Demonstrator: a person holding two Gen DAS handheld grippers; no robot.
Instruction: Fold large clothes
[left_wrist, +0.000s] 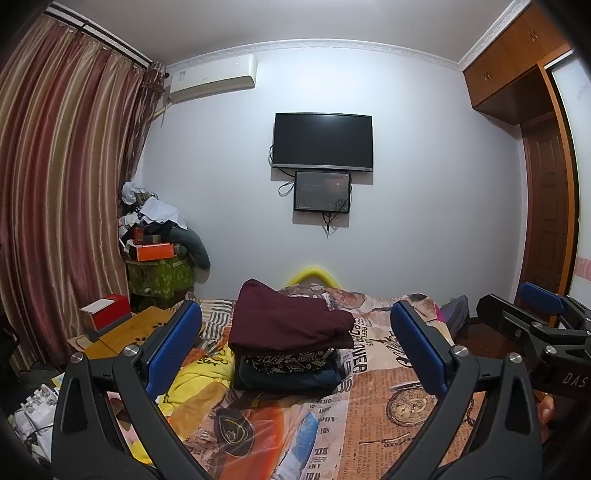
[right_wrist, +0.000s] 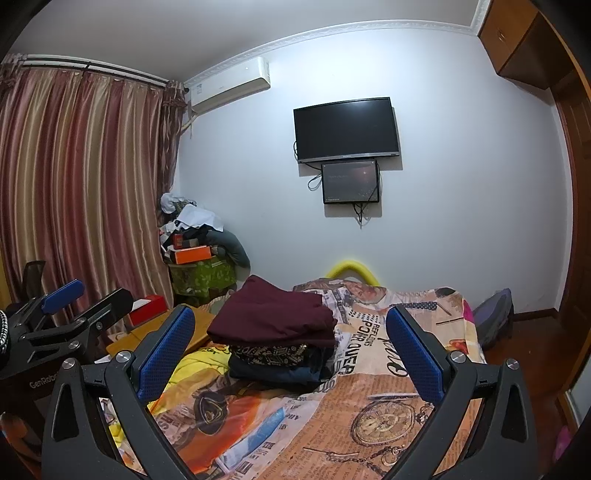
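Clothes folded, soft, stacked.

The left gripper is held level with its jaws spread wide, the blue pads facing each other and nothing between them. The right gripper is posed the same way, jaws wide apart and empty, its blue pads turned inward. Each gripper shows at the outer edge of the other's view, so the two sit side by side, apart and not touching.
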